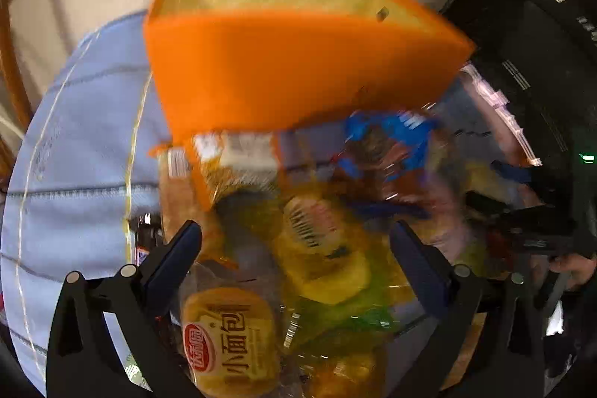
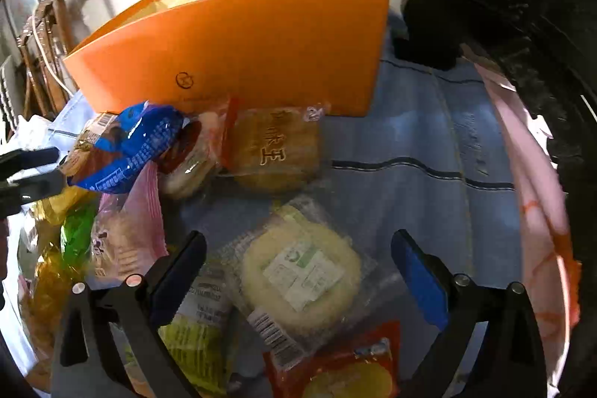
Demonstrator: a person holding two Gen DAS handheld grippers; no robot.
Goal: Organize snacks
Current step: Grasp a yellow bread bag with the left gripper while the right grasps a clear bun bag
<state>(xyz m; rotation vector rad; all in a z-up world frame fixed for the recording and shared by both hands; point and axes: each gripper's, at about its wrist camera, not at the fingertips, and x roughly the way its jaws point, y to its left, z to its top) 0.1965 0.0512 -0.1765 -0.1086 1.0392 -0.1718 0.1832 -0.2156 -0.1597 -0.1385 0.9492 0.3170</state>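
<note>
Although the orange box (image 2: pixel 238 51) is the biggest thing ahead of both pairs of fingers, standing open-topped and upright beyond the fingertips, the snacks heaped in front of it are what need sorting. It looks stiff and light, probably card, and would best be steadied by a side wall. Between the spread fingers of the right gripper (image 2: pixel 298 248), which hold nothing, lies a round pale cake in clear wrap (image 2: pixel 302 267); I judge it soft, light and slippery (the film will slide and crinkle), so a gentle pinch across the cake's body, not the loose film edge, seems safest. Beyond the left finger sit a blue packet (image 2: pixel 130 144) and a yellowish bread pack (image 2: pixel 272 152), touching the box's base. The left gripper (image 1: pixel 294 241) also has its fingers apart and empty, over a blurred pile, with a small bread pack (image 1: pixel 231 338) by its left finger. Underneath is a quilted blue cloth (image 2: pixel 421 181); a pale wall rises behind.
</note>
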